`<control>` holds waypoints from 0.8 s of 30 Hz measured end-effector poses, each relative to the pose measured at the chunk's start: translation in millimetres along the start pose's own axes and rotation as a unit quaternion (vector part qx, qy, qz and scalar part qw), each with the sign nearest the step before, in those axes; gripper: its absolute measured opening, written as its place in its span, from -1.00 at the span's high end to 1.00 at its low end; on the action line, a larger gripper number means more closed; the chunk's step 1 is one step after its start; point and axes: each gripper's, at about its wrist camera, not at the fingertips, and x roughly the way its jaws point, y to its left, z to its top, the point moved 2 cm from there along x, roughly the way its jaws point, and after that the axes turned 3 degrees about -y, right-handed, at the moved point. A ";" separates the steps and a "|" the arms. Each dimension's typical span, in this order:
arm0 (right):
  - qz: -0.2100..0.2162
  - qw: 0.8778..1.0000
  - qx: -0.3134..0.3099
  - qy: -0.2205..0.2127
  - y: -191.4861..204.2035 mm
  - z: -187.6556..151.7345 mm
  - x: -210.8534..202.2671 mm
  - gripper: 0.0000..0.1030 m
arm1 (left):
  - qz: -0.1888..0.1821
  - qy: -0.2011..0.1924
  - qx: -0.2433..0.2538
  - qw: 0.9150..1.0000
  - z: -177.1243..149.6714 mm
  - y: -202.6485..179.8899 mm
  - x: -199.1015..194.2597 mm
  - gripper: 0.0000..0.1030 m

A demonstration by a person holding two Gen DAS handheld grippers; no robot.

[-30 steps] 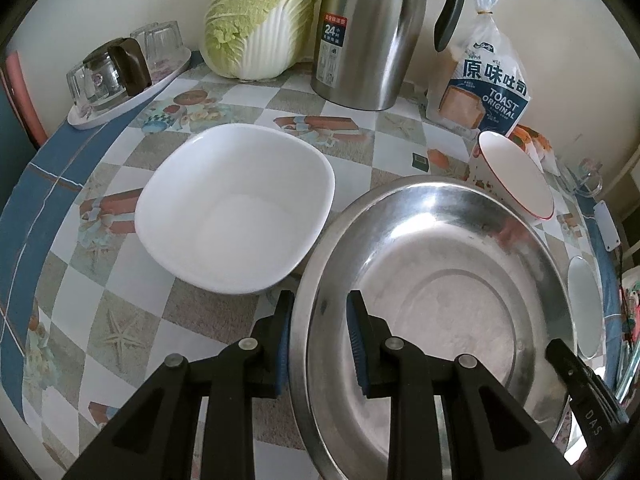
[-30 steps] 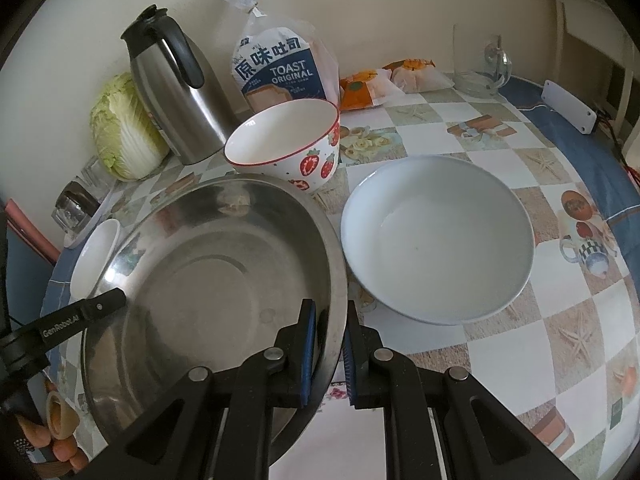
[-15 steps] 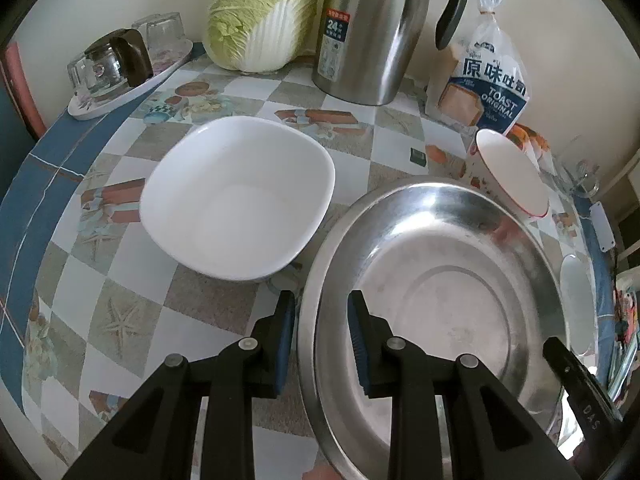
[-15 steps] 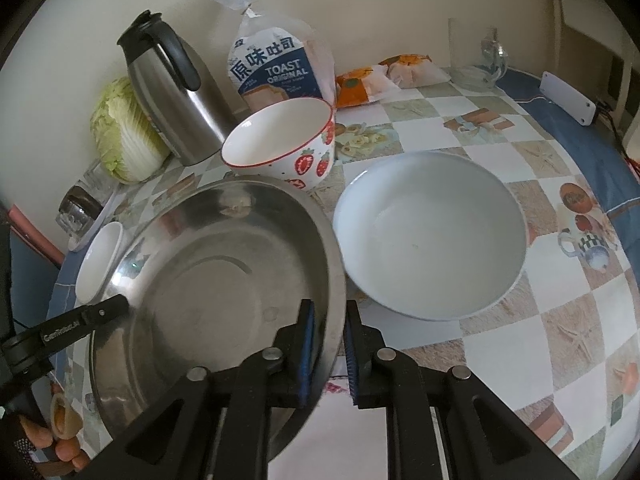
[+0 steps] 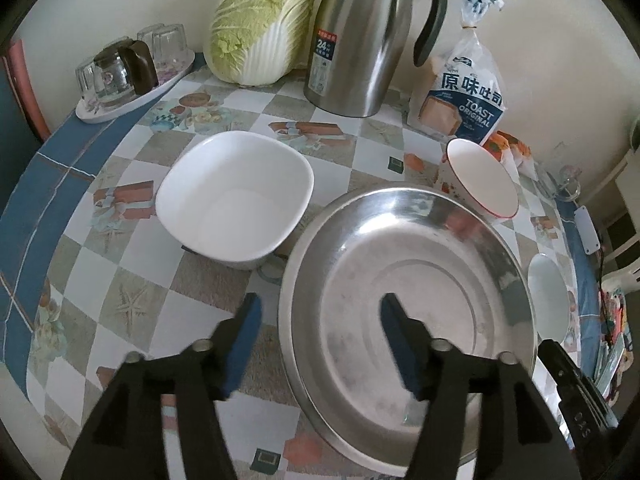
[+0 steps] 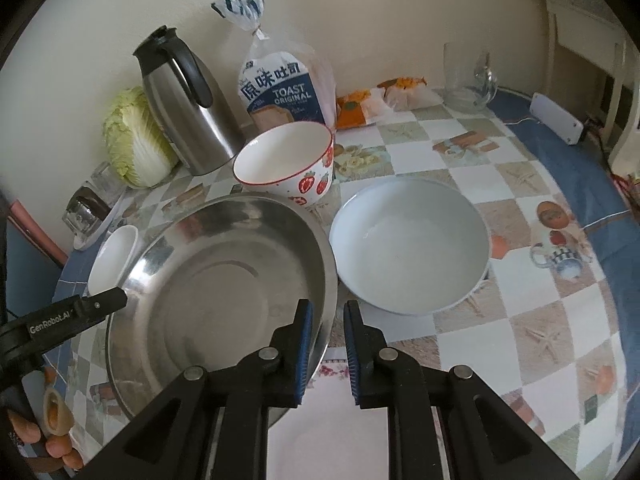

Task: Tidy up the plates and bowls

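Left tongs [image 5: 320, 312]: spread wide, straddling near-left rim of steel basin [image 5: 408, 268]; one finger outside over tablecloth [image 5: 132, 304], other finger above basin interior; no contact visible with either pad. Right tongs [image 6: 325, 322]: nearly closed, narrow gap, pinching near-right rim of steel basin [image 6: 224, 276]; left pad inside wall, right pad outside. Basin between both tongs, close in front of each camera. White square bowl [image 5: 236, 196] just beyond left tongs, left of basin, almost touching its rim. Wide white bowl [image 6: 410, 246] just right of basin, ahead of right tongs. Strawberry bowl [image 6: 286, 166] behind basin, close to far rim. Farther back against wall: steel thermos jug [image 5: 360, 36], napa cabbage [image 5: 260, 20], toast bag [image 6: 282, 88].
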 end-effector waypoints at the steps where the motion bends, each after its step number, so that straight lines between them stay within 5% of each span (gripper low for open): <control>1: -0.001 1.000 -0.001 -0.002 0.8 -1.2 -3.8 0.55 | 0.002 -0.001 -0.001 1.000 -2.0 -1.1 -1.1 -0.44; 3: -0.004 1.000 -0.008 -0.004 3.3 -3.7 -8.1 0.26 | 0.002 0.002 -0.005 1.000 -6.9 -2.0 -2.7 -0.48; 8: -0.013 0.999 -0.040 -0.004 11.2 -16.0 -18.1 0.01 | 0.016 0.000 -0.023 1.000 -18.0 1.4 -9.3 -0.79; 24: -0.018 0.999 -0.031 -0.017 -4.7 -47.4 -49.5 -0.71 | 0.010 -0.004 -0.040 0.999 -59.3 7.1 -35.3 -0.81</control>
